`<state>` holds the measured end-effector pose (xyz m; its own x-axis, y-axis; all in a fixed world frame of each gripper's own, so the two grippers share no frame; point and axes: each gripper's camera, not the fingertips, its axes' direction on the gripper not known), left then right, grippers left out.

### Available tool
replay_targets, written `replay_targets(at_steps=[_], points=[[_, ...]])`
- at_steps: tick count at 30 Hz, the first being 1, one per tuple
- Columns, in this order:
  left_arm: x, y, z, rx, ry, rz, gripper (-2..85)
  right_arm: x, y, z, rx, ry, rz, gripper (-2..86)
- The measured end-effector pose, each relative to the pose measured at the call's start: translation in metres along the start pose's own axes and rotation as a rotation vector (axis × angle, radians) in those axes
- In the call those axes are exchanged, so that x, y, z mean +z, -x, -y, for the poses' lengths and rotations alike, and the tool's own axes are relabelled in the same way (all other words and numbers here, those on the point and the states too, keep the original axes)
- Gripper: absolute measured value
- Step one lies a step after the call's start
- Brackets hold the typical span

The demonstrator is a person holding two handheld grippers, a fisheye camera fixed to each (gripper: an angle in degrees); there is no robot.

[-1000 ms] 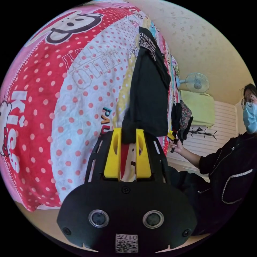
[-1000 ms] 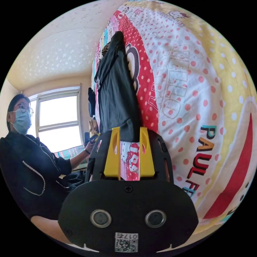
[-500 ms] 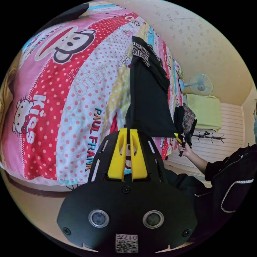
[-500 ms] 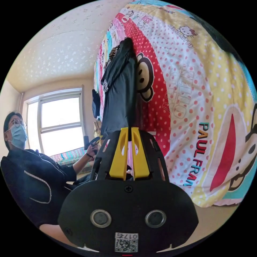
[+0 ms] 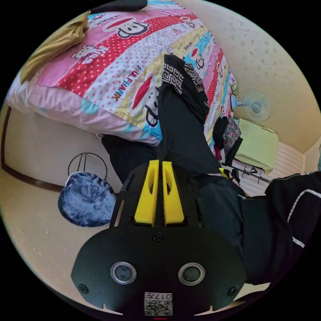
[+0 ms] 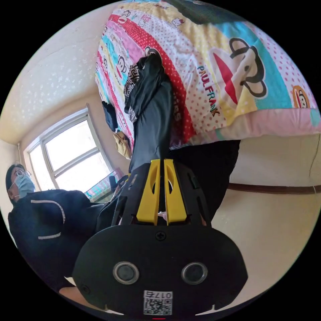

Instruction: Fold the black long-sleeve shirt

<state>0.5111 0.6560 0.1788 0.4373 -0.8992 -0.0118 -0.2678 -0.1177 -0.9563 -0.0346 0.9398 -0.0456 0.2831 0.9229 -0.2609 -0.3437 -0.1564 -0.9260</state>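
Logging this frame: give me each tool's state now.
Left tool: shut on the black shirt.
Right tool: shut on the black shirt.

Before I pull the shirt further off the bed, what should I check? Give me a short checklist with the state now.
1. Left gripper shut on shirt: ok, cloth runs into the closed jaws.
2. Right gripper shut on shirt: ok.
3. Shirt hangs flat between grippers: cannot tell.
4. Far end with patterned trim off the bed: not ok, it lies on the cover.
5. Pile of clothes apart from the shirt: cannot tell.
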Motion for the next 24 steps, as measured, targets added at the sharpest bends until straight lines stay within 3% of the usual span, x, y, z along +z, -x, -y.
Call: replay_targets(at_steps=[5, 12, 20, 24], points=[[-0.004, -0.012, 0.051, 0.063, -0.117, -0.111, -0.3, 0.000, 0.010, 0.054, -0.024, -0.188, 0.304, 2.5], [-0.015, -0.029, 0.226, 0.122, -0.244, -0.373, 0.0, 0.003, 0.074, 0.192, -0.158, -0.300, 0.456, 2.8], [0.061, -0.017, 0.392, 0.076, -0.247, -0.382, 2.3, 0.066, 0.066, 0.324, -0.021, -0.499, 0.554, 4.9], [0.091, 0.013, 0.416, 0.041, -0.360, -0.696, 8.4, 0.086, 0.042, 0.327, 0.011, -0.624, 0.748, 10.7]])
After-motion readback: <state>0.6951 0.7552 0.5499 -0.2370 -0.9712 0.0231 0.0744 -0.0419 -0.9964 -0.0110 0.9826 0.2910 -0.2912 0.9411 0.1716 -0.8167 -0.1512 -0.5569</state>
